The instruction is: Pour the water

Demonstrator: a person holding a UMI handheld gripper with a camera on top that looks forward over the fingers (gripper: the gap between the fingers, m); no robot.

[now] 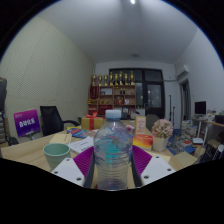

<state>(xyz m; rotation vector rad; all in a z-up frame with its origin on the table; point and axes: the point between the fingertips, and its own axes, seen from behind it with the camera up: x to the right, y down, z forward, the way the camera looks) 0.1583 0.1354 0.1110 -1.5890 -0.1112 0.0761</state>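
Observation:
A clear plastic water bottle (113, 150) with a pale cap stands upright between my fingers, and my gripper (113, 168) is shut on it, the purple pads (84, 160) pressing its ribbed sides. The bottle is lifted above the wooden table (30, 153). A light green cup (56, 154) sits on the table just left of the left finger. Water level in the bottle is hard to read.
The table beyond holds colourful clutter, a red container (91, 121) and a patterned cup (162, 129). A purple screen (27, 123) and black chair (53, 120) stand at left. Shelves with bottles (113, 90) line the far wall.

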